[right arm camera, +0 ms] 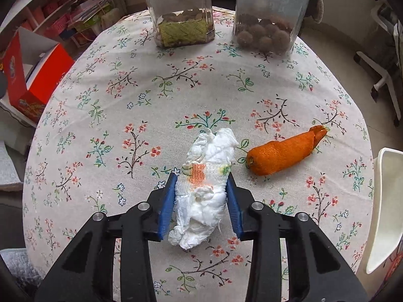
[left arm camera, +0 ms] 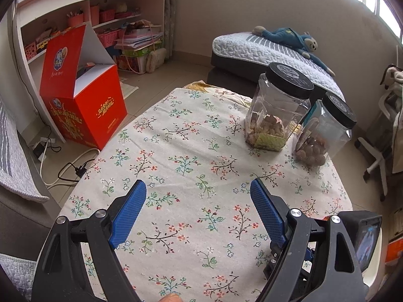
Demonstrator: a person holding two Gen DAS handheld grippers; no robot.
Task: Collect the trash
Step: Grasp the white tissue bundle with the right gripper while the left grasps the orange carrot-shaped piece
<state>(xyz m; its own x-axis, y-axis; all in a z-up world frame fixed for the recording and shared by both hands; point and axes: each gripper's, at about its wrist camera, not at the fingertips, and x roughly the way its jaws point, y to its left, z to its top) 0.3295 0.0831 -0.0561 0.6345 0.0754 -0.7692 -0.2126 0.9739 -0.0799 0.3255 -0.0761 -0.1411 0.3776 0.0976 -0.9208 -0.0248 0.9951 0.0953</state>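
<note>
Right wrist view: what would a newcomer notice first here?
First the crumpled tissue, clamped between the right gripper fingers over the floral tablecloth. Just right of it lies an orange peel. At the far table edge stand two clear jars, partly filled with nuts.

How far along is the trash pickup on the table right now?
Nothing looks binned yet, judging by these views. In hand: the right tongs are closed on the crumpled tissue, which still looks to be on the tablecloth. Left: the orange peel lies beside it, untouched. The left tongs hang open and empty. The open red box on the floor may be the bin.
</note>
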